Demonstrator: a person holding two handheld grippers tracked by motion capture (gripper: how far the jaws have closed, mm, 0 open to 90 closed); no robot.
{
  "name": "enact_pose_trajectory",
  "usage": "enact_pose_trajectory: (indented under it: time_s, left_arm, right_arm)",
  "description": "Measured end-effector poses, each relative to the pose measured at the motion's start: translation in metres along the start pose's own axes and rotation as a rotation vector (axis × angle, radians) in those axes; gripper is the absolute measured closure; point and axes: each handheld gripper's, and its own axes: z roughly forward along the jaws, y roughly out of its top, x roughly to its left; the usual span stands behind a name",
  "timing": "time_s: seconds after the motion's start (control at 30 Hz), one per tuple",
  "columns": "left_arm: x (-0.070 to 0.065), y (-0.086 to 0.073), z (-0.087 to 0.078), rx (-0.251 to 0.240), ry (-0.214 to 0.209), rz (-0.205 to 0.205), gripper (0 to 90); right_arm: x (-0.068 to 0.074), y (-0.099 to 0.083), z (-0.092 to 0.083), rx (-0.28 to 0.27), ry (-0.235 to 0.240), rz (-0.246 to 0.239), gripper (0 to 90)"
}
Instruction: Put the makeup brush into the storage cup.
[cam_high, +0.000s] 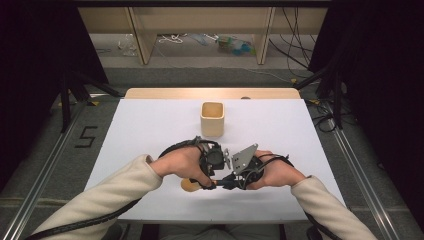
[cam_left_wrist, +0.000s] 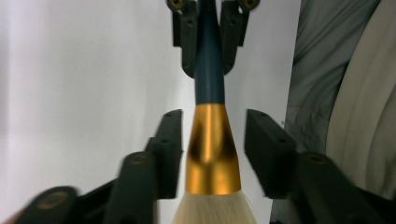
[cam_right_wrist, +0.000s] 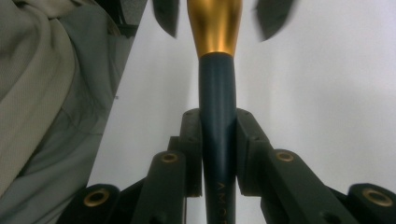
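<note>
Makeup brush (cam_right_wrist: 217, 116), dark blue handle with a gold ferrule and pale bristles, lies low over the white tabletop (cam_high: 150, 125) near its front edge, well short of the wooden cup (cam_high: 212, 119). Right gripper (cam_right_wrist: 218, 154) has its fingers (cam_right_wrist: 250, 140) clamped on the handle. Left gripper (cam_left_wrist: 212, 140) fingers (cam_left_wrist: 266, 144) stand spread either side of the ferrule, not touching it.

White-topped table (cam_high: 150, 125), grey floor (cam_high: 200, 75), black curtains (cam_high: 40, 50)
</note>
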Motion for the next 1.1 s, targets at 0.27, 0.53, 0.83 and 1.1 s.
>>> enact_pose_trajectory:
  time_s: [0.27, 0.53, 0.83, 1.1]
  left_arm:
    - [0.01, -0.012, -0.033, -0.138, 0.092, -0.049, 36.8]
    - [0.012, -0.056, -0.048, -0.399, 0.157, -0.178, 26.9]
    - [0.013, -0.122, -0.035, -0.702, 0.214, -0.304, 15.7]
    - [0.009, -0.148, -0.02, -0.799, 0.207, -0.42, 15.4]
  right_arm:
    - [-0.001, -0.001, -0.001, -0.007, -0.013, 0.015, 76.4]
    - [-0.006, -0.006, -0.01, -0.053, -0.065, 0.058, 76.3]
    - [-0.006, -0.012, -0.016, -0.106, -0.138, 0.119, 76.3]
    - [-0.005, -0.016, -0.025, -0.201, -0.243, 0.171, 76.2]
